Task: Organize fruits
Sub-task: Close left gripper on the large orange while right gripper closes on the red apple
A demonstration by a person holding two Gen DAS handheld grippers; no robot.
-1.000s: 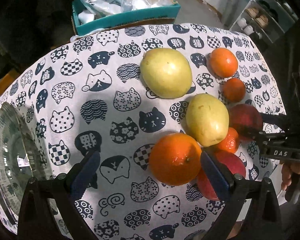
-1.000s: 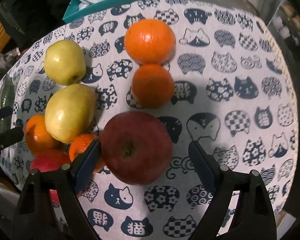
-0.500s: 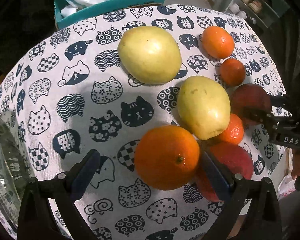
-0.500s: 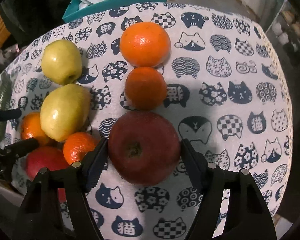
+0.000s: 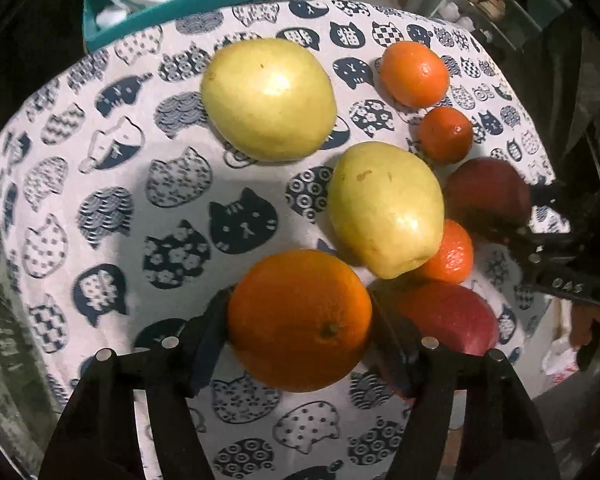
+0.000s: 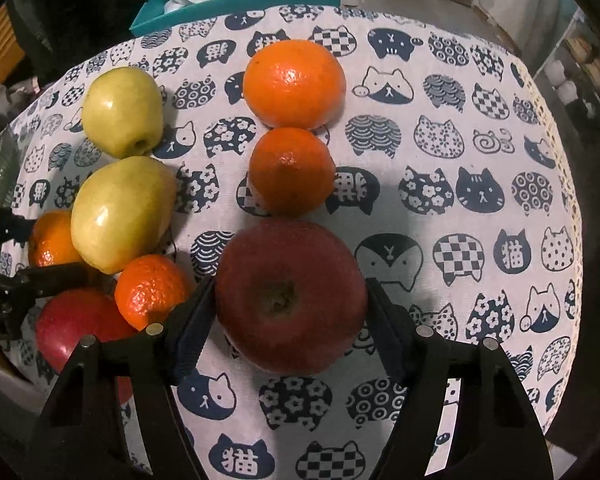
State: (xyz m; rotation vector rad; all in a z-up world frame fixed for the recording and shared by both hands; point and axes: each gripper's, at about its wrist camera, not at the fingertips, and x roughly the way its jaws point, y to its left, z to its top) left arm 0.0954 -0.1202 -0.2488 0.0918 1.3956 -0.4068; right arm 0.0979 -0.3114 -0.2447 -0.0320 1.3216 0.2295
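A second ago both tools stood wide. Now the left gripper (image 5: 299,330) has closed and pinches the big orange (image 5: 299,321) between its pads, and the right gripper (image 6: 290,314) has just closed onto the dark red apple (image 6: 291,295), clamped on the cat-print cloth (image 6: 480,152).

Home, cat-print tablecloth (image 6: 440,128), cluttered shelves (image 5: 496,4)

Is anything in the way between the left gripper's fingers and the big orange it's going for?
Nothing visible. The left gripper already has the large round orange between its fingers, which have just closed and press on both its sides. A red apple lies right behind the right-side finger, and a yellow-green apple sits just beyond the orange.
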